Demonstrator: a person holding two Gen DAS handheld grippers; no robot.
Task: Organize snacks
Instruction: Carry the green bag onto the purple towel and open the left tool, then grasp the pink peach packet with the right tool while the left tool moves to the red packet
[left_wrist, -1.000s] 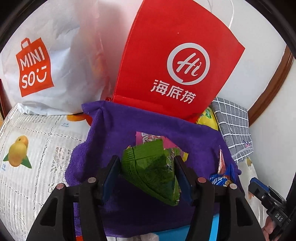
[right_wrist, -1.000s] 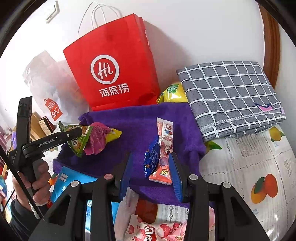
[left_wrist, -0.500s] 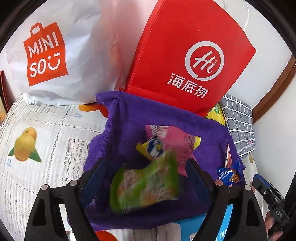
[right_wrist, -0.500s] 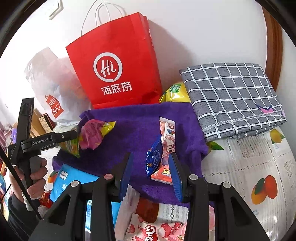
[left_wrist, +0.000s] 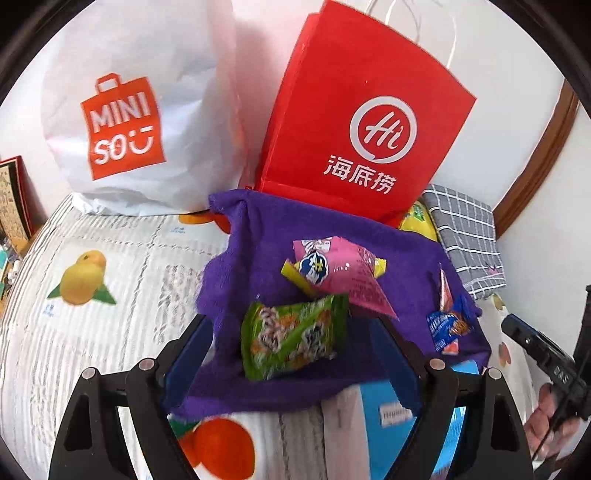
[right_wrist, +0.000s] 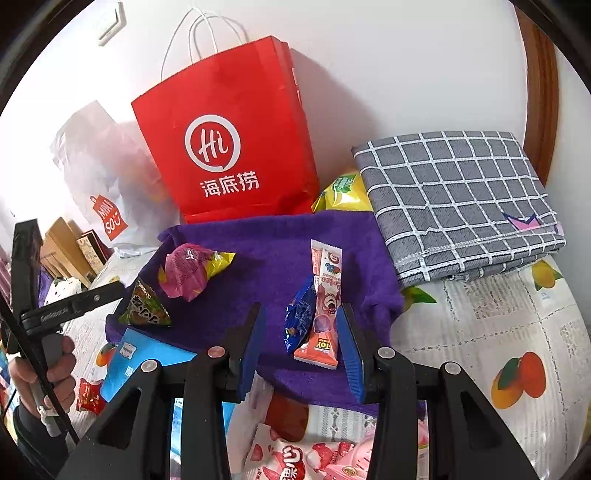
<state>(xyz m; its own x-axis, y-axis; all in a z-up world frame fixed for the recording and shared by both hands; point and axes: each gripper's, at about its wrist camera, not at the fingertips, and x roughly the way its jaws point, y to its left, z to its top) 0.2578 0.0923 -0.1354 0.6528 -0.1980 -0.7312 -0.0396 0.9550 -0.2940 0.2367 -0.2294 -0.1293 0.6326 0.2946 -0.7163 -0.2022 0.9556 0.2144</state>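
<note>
My fruit-print lace-covered counter carries a purple terry towel at centre, a folded grey checked cloth at two o'clock, and a red paper bag at twelve.

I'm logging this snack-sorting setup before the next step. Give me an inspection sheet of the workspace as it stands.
Surface: fruit-print tablecloth, purple towel spread on it.
Job's things: green packet, pink packet, blue packet and strip packet lie on the towel.
Clutter: red bag, white bag, checked cloth, yellow packet, blue box, strawberry packets at the near edge.
Grippers: left gripper open, jaws just opened, green packet lying free between the fingers; right gripper open, hovering over the blue and strip packets.
Cables: nothing seen.
Surroundings: white wall, wooden trim.
</note>
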